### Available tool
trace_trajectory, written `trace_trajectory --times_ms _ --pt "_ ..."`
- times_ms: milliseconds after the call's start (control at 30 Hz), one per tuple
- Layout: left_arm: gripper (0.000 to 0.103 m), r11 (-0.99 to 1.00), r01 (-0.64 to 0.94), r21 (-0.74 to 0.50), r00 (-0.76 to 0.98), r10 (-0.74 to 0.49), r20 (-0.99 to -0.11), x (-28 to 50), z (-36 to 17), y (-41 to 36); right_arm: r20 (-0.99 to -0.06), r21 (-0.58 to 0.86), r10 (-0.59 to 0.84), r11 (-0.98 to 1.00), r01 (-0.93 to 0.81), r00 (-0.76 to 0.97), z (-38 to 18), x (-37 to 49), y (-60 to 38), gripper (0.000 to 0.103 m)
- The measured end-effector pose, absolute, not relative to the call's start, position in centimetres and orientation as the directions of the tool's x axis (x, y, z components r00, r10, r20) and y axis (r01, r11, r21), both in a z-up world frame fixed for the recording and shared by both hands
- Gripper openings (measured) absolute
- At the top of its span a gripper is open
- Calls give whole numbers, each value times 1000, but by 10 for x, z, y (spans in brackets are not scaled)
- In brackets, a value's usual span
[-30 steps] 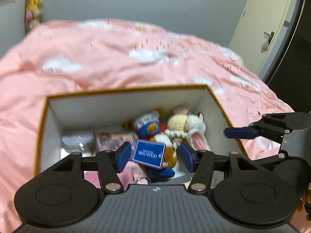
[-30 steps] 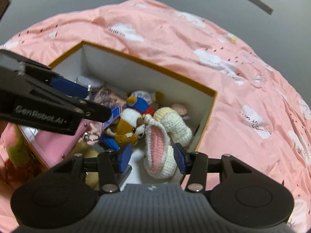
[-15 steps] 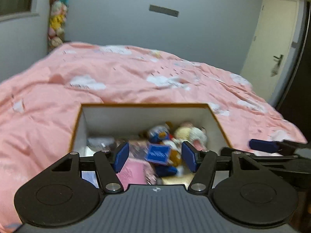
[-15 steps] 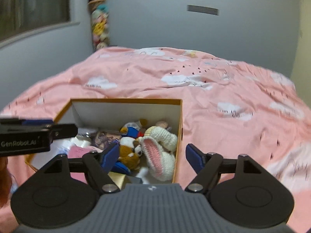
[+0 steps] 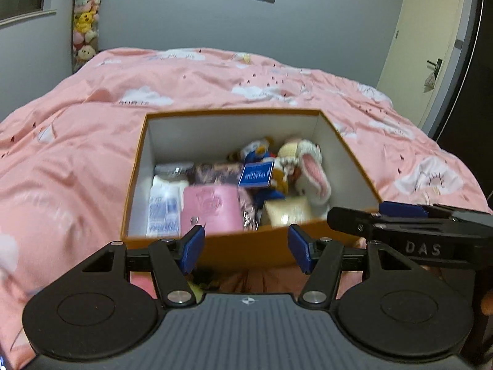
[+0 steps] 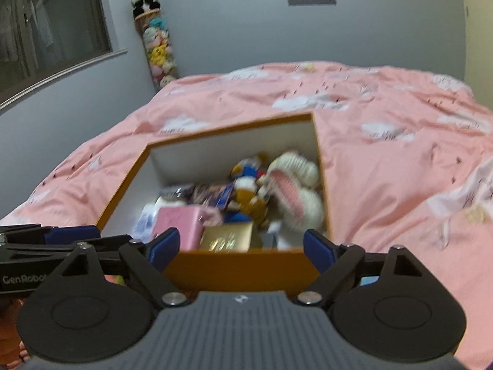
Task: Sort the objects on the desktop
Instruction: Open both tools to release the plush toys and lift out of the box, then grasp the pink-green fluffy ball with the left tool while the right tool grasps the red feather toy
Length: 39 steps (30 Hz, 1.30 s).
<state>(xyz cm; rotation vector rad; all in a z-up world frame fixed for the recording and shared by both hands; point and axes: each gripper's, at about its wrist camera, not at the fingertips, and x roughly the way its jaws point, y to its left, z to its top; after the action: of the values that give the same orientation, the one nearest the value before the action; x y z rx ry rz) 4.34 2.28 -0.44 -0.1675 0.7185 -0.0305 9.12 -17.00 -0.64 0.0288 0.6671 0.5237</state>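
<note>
Two grippers, left gripper point(image 5: 246, 248) and right gripper point(image 6: 241, 249), fingers spread empty, rectangular orange cardboard box point(image 5: 246, 249), crocheted bunny point(image 5: 311, 172)

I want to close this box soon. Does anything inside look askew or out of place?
Mostly tidy, but the small blue card stands tilted against the plush toys instead of lying flat in the orange cardboard box, and the white crocheted bunny's ear flops over the pile. Nothing spilled or visibly damaged.
</note>
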Motion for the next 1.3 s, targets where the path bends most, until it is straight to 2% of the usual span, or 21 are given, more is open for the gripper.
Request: trace_trajectory --times_ms 367,467,633,800,967,1133,1300 --pt "70 966 -129 -223 645 -89 -759 17 -21 55 -716 152 460 837 -526 525 -36 71 -139 90" --pt "70 968 -154 -200 596 -70 -800 17 -27 63 -748 137 436 839 -527 500 -43 72 -135 90" --pt "70 976 -161 -148 589 -26 -808 15 -28 71 -798 127 404 838 -531 447 -57 73 -129 89" --pt "74 989 -136 -50 534 31 -845 24 -42 70 -820 123 396 827 -549 413 -64 76 -122 79" --pt "74 979 -191 -70 493 34 -870 32 -53 82 -845 146 425 767 -625 325 -69 86 -106 63" --pt "74 975 -207 -82 473 26 -881 35 -57 87 -856 153 462 654 -741 232 -76 89 -77 59" --pt "74 976 -204 -76 474 31 -880 39 -60 87 -874 141 449 601 -786 186 -95 96 -53 57"
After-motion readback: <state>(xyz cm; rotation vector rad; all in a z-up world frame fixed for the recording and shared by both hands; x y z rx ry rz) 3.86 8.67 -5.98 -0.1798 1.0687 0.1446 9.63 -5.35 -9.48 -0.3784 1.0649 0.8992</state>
